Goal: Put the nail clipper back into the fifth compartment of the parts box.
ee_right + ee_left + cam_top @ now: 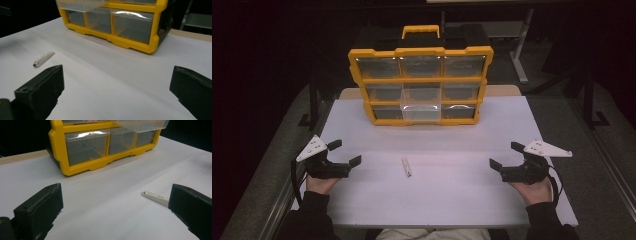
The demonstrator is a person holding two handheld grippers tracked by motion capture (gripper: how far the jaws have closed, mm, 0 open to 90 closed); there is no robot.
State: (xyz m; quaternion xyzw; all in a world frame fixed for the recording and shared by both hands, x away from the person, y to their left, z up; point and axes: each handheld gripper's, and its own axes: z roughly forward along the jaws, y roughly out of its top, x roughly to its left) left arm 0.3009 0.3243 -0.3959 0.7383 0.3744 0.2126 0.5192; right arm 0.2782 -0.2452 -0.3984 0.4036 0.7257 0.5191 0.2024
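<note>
Two hands reach in over the near edge of a white tabletop (362,210). The left gripper (346,153) rests near the left edge, the right gripper (504,155) near the right edge; both have their jaws spread wide, holding nothing, pointing inward and away. A small white nail clipper (406,167) lies between them, mid-tabletop. A yellow drawer organiser (420,85) stands at the far edge, its middle clear drawer (421,106) pulled out. The left gripper view shows faint print on the clipper; the right gripper view shows its dark tip.
</note>
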